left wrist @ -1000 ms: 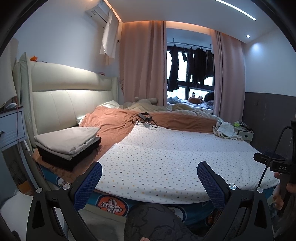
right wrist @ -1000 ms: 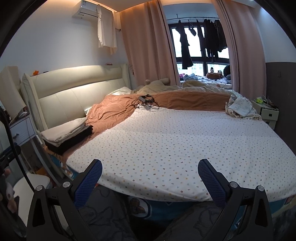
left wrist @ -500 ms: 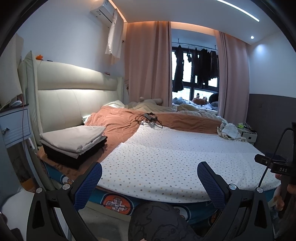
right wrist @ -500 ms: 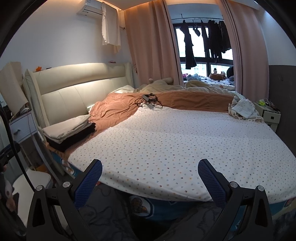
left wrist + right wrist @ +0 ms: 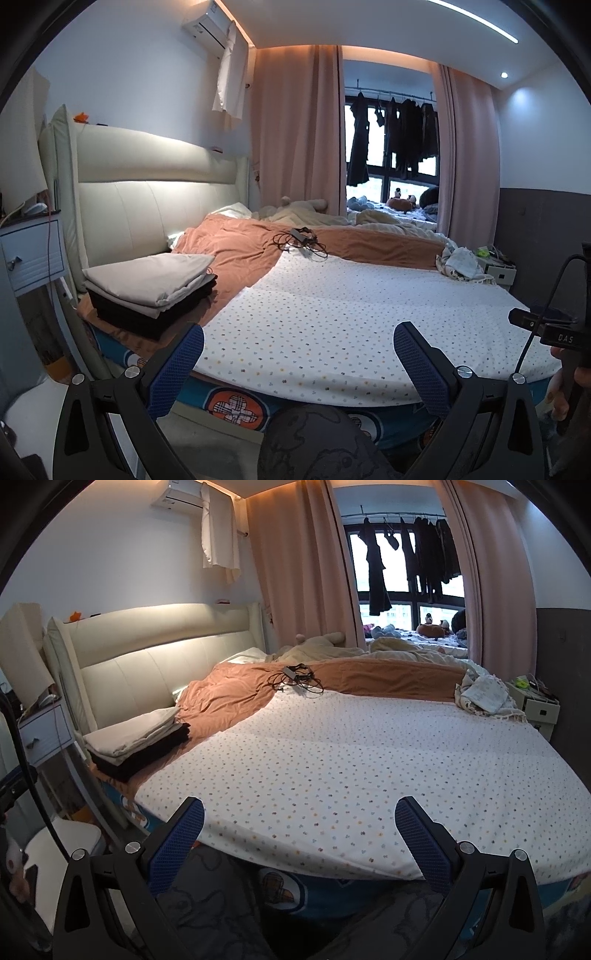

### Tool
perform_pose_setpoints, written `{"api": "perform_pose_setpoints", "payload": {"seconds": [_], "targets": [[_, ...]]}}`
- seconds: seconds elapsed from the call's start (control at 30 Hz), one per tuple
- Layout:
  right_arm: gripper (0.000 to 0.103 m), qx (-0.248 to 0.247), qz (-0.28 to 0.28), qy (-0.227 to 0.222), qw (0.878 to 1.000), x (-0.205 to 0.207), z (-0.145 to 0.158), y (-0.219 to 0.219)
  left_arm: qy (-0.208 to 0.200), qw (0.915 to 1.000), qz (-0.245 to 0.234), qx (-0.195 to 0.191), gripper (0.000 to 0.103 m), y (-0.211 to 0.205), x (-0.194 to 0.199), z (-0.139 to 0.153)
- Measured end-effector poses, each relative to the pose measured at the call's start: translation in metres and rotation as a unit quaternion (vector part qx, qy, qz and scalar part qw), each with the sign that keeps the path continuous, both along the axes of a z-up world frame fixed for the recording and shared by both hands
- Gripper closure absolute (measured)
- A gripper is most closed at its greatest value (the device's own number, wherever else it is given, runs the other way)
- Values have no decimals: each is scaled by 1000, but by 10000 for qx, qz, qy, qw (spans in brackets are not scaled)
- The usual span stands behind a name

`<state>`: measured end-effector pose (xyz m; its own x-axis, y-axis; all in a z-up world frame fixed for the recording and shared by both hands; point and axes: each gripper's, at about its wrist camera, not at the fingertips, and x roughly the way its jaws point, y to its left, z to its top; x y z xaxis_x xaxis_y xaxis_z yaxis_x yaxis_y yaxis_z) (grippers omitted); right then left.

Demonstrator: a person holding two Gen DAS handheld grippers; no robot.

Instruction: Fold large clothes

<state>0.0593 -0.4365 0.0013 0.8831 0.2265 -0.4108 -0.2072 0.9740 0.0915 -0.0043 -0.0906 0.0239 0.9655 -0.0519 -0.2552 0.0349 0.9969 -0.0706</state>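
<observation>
— Where is the dotted sheet (image 5: 369, 314) lying?

— It is filling the middle of both frames, running long from left to right, just ahead of both grippers.

— Which gripper is sitting nearer?

— Hard to say. The left gripper (image 5: 297, 352) and right gripper (image 5: 299, 830) are both gaping, holding nothing.

— And the folded pile (image 5: 151, 286)?

— It is sitting at middle left.

Tangled charger cable (image 5: 301, 242) lies on the orange blanket (image 5: 236, 254).

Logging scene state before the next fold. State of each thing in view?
Left tongs: open, empty.
Right tongs: open, empty.
Folded clothes: stacked, beige on black, at the bed's corner.
Dotted sheet: spread flat.
Orange blanket: rumpled.
Curtains: drawn open.
</observation>
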Motion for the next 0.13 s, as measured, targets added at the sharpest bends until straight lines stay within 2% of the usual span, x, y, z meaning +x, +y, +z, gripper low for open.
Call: {"api": "perform_pose_setpoints", "payload": {"seconds": [0.13], "targets": [[0,15,-7,8,10000,1,0,-3,23,10000,-23,-28,0,0,0,0]]}}
